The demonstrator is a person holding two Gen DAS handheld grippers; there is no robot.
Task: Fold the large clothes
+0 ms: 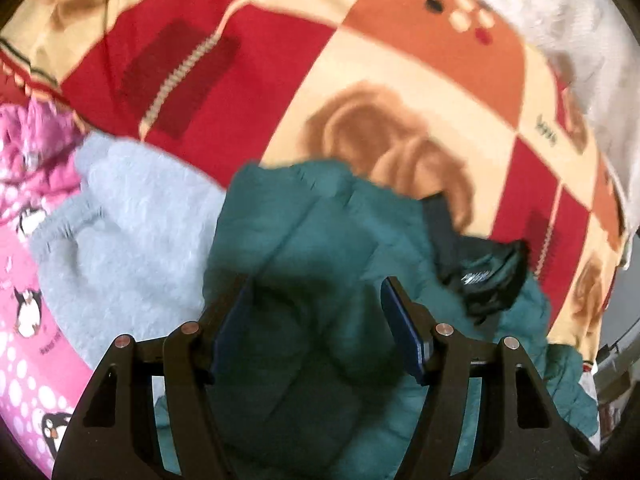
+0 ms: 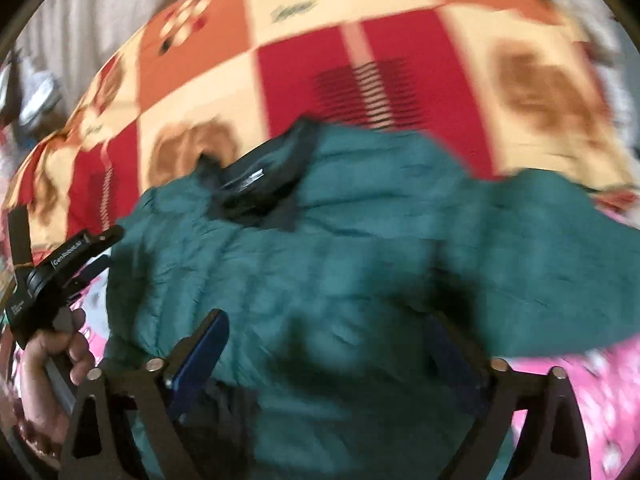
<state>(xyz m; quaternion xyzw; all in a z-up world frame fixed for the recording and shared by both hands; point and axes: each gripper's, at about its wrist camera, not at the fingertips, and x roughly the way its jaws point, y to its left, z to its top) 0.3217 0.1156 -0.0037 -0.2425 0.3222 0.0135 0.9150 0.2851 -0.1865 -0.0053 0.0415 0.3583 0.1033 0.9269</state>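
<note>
A teal quilted jacket lies crumpled on the bed, its black collar lining with a label turned up at the right. My left gripper hovers over the jacket's middle, jaws open with nothing pinched between the blue pads. In the right wrist view the same jacket spreads wide, its collar toward the far side. My right gripper stands wide open above the near part of the jacket, blurred. The left gripper shows at the jacket's left edge, held by a hand.
A checked red, orange and cream bedspread with bear prints covers the bed. A light blue fleece garment lies left of the jacket, a pink garment beyond it. A pink penguin blanket lies at the near left.
</note>
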